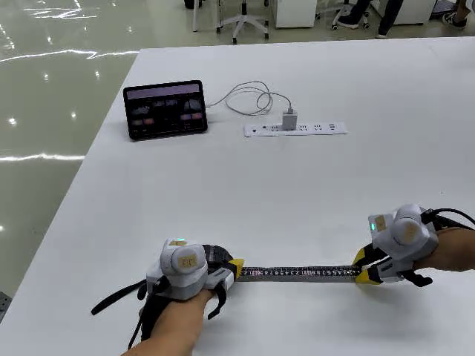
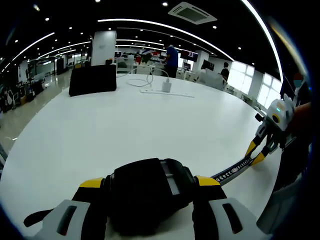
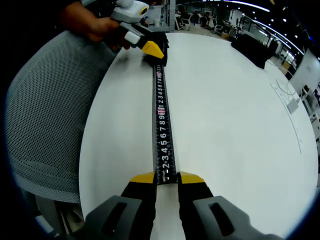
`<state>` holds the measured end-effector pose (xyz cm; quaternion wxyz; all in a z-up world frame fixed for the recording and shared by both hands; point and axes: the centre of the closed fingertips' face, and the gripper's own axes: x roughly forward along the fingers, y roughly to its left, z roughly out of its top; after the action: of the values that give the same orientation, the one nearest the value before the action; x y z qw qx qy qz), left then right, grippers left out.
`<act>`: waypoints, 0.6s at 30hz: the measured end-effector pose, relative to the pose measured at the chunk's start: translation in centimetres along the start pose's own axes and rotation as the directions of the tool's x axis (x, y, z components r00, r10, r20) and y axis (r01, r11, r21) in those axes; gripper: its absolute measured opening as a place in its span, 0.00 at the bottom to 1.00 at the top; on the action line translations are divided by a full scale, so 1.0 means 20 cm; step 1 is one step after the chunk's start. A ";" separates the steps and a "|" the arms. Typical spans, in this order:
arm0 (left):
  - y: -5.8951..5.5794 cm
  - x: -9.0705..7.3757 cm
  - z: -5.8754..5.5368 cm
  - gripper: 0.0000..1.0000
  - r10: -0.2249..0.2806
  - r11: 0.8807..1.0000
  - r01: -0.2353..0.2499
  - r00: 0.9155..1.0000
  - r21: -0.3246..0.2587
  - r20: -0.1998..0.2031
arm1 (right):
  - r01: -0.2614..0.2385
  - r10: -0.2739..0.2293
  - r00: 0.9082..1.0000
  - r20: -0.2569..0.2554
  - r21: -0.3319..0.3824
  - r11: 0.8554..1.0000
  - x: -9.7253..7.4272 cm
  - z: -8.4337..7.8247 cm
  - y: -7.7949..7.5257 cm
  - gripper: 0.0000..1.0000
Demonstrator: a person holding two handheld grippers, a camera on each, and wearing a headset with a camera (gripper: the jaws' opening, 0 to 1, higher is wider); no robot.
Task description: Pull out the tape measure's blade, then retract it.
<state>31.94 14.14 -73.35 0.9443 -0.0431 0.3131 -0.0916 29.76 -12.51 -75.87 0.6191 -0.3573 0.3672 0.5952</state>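
my left claw (image 1: pixel 226 268) is clamped around the black body of the tape measure (image 2: pixel 150 195), one yellow-tipped jaw on each side, holding it low on the white table (image 1: pixel 297 200) near the front edge. i judge that grip is there to anchor the case, so a pull from the other end draws tape out instead of dragging the whole thing along.

from the case's mouth the blade (image 1: pixel 297 272) runs straight to the right, low over the tabletop, numbers up, with no sag or twist that i can see.

at its far end my right claw (image 3: pixel 167 177) is pinched together on the blade's tip, the low numbers starting just ahead of the jaws. holding the very end gives the longest draw and stops the spring from snapping it home.

the two claws sit well apart, so the pull-out looks done or nearly so. the next move, i think, is to walk the right claw toward the case and let the blade feed in slowly. letting go outright could whip it.

the tablet (image 1: pixel 165 109) and power strip (image 1: pixel 297 128) stand at the far side, well apart from the blade.
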 end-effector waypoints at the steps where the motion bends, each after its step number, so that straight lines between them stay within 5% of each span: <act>1: 0.00 0.00 0.00 0.66 -0.001 1.000 0.001 1.000 0.003 -0.001 | -0.002 0.002 1.000 -0.002 -0.008 1.000 0.00 0.00 0.00 0.12; 18: 0.00 0.00 -0.01 0.65 -0.003 1.000 0.003 1.000 0.016 -0.024 | 0.002 -0.002 1.000 -0.004 -0.011 1.000 0.01 0.01 0.00 0.11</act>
<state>31.79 14.17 -73.48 0.9406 -0.0348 0.3238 -0.0962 29.72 -12.21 -75.86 0.6170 -0.3624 0.3648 0.5957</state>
